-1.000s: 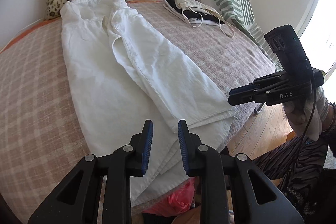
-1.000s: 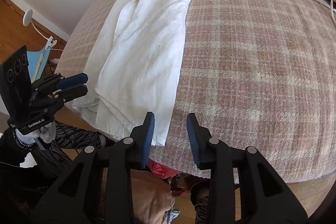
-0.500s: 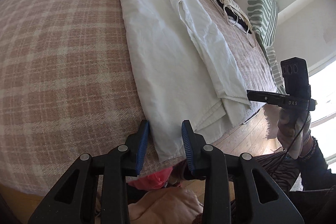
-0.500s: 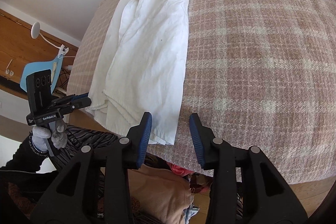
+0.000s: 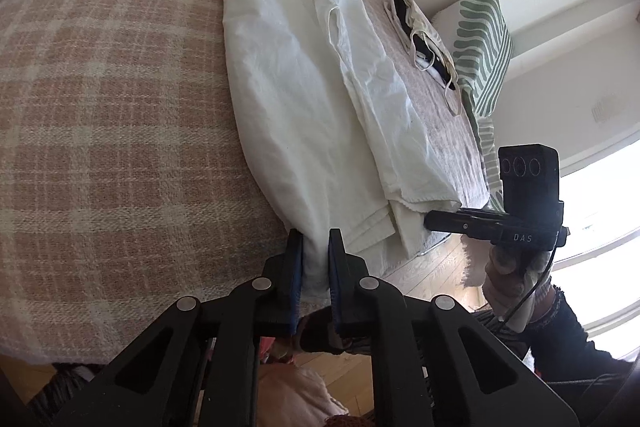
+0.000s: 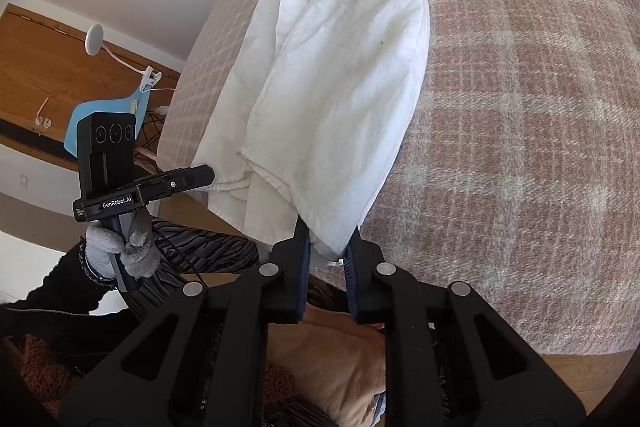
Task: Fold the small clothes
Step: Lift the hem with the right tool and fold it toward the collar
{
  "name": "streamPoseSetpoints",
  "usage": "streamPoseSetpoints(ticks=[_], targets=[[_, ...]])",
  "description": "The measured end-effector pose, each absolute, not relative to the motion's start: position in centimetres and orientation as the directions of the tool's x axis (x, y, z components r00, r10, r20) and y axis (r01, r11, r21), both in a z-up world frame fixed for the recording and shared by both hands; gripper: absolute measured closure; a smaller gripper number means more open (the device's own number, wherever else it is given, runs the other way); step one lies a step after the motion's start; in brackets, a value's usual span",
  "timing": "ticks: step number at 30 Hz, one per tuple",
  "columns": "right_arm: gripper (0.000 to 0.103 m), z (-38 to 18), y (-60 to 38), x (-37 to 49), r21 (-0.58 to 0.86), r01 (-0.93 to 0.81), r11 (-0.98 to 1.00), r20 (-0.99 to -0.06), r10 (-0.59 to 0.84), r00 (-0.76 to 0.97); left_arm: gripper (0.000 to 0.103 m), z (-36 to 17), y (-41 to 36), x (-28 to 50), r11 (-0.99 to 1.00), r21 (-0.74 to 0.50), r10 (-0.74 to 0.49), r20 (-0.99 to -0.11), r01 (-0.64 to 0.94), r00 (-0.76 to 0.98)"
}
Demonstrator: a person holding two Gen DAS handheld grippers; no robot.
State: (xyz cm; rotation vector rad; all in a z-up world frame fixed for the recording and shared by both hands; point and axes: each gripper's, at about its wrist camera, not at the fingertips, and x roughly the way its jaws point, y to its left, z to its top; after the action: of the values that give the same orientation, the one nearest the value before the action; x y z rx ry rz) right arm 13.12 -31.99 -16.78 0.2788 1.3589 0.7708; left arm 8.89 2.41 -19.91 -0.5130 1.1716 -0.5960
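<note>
The long white crumpled cotton garment lies along the pink checked woollen blanket of the bed, its hem hanging over the near edge. The left gripper and the right gripper each have a hem corner between their pads, the jaws narrow but not fully pressed together. I think only a thin edge is caught, so a corner may slip out during lifting, or only the top layer may come, making the fold uneven.
</note>
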Motion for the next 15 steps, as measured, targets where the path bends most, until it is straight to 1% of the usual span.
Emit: streamPoseSetpoints(ticks=[8,15], targets=[[0.091,-13.7,-31.1,13.7,0.656,-0.361,0.663,-0.688,0.722,0.076,0.096,-16.4,1.7,9.9,0.683,-0.695,-0.726,-0.614,0.225,0.310],[0.092,-10.9,-31.7,16.3,0.743,-0.318,0.589,-0.573,0.805,0.151,0.096,-13.7,3.5,12.6,0.608,-0.771,-0.769,-0.513,0.189,0.383]])
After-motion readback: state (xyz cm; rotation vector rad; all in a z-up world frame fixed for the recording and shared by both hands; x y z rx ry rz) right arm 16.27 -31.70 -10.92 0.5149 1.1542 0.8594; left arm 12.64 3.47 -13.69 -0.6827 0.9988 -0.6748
